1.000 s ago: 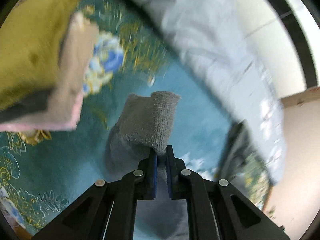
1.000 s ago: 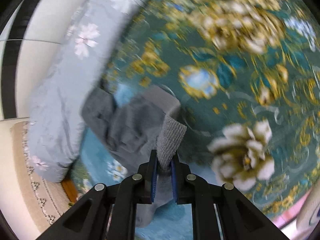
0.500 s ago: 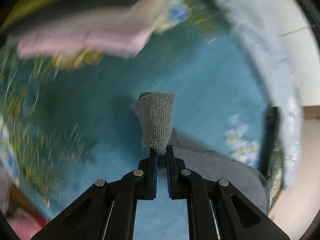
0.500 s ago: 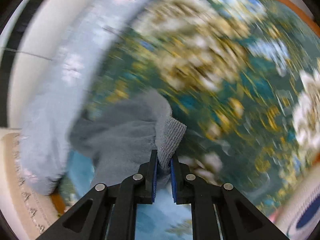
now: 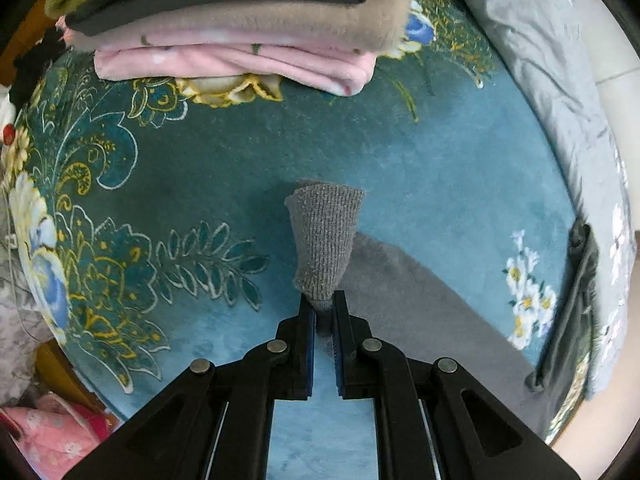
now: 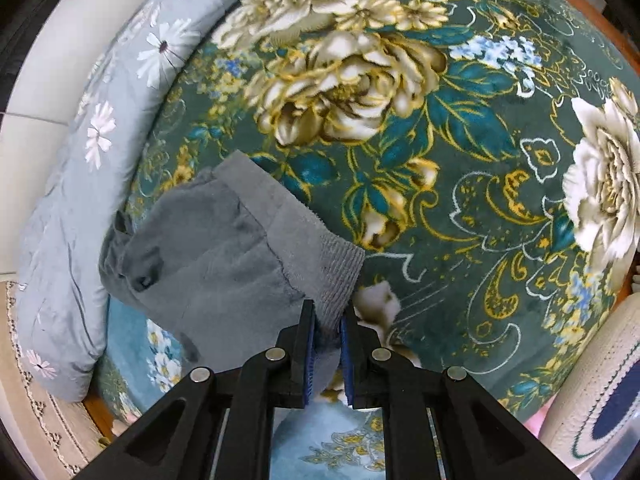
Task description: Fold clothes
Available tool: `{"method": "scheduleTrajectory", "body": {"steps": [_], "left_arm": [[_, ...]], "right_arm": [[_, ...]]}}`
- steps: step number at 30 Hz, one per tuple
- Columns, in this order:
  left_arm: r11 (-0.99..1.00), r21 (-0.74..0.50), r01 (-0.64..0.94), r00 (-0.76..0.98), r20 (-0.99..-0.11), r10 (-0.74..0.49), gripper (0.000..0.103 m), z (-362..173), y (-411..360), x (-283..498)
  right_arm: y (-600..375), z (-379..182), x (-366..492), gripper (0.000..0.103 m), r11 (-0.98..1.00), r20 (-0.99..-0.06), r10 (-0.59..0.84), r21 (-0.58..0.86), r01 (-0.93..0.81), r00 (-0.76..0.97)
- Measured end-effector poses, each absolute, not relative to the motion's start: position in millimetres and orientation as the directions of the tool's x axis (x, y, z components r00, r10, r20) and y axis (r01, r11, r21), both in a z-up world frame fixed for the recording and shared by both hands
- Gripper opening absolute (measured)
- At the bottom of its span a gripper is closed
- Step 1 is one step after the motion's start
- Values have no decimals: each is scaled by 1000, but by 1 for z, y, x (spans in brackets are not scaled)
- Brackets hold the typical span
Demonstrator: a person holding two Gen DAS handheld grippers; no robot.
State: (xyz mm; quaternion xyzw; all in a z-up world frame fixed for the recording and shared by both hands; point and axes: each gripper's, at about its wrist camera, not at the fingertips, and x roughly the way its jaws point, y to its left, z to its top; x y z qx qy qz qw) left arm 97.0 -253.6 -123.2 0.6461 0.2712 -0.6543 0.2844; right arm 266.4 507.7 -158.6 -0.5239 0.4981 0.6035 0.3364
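Note:
A grey garment with a ribbed waistband lies partly on a teal floral blanket. In the left wrist view my left gripper (image 5: 323, 310) is shut on one ribbed corner (image 5: 326, 236), which stands up above the jaws; the grey cloth (image 5: 424, 312) runs off to the right over the blanket. In the right wrist view my right gripper (image 6: 326, 320) is shut on the other ribbed corner (image 6: 336, 270), and the rest of the garment (image 6: 208, 248) spreads crumpled to the left, with a darker fold at its far edge.
A stack of folded clothes (image 5: 240, 28), olive, dark grey, beige and pink, sits at the top of the left wrist view. A pale blue flowered quilt (image 6: 100, 120) borders the blanket (image 6: 440, 160). A cream and navy item (image 6: 600, 420) lies at lower right. Pink cloth (image 5: 52, 432) shows at lower left.
Both grippers have swung across the blanket and sunk lower, each still clamped on its corner. The folded stack has shifted from the left side to the top of the left wrist view. The garment now lies more spread out.

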Motion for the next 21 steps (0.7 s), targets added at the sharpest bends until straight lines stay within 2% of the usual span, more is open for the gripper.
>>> {"method": "scheduleTrajectory", "body": {"steps": [4, 6, 8, 11, 12, 13, 14, 16, 19, 21], "left_arm": [[-698, 63, 713, 70, -997, -19, 9, -133, -251, 102], [-689, 70, 722, 82, -996, -15, 12, -135, -251, 103], [-680, 82, 728, 98, -995, -16, 14, -136, -251, 104], [-668, 93, 738, 114, -993, -13, 28, -136, -253, 101], [-662, 100, 743, 117, -993, -19, 37, -135, -254, 99], [-651, 98, 753, 115, -993, -17, 42, -134, -256, 98], [-636, 90, 766, 111, -994, -7, 48, -132, -257, 97], [-606, 73, 792, 96, -995, 5, 49, -127, -260, 92], [-605, 73, 793, 73, -997, -24, 49, -116, -254, 69], [-636, 18, 772, 24, -1000, 1, 49, -114, -240, 37]], "right_arm": [[500, -172, 267, 12, -276, -973, -150, 209, -938, -172], [497, -175, 269, 12, -269, -974, -157, 202, -942, -164], [497, -177, 267, 16, -274, -974, -161, 197, -941, -157], [500, -178, 262, 20, -299, -976, -167, 187, -936, -142], [502, -177, 262, 21, -304, -978, -157, 181, -935, -139], [504, -176, 261, 27, -307, -980, -145, 176, -935, -136], [506, -174, 261, 37, -310, -982, -134, 170, -936, -134], [511, -170, 262, 51, -295, -984, -112, 165, -941, -138], [517, -166, 259, 53, -282, -987, -80, 159, -946, -142], [520, -166, 249, 54, -290, -987, -67, 157, -944, -143]]}}
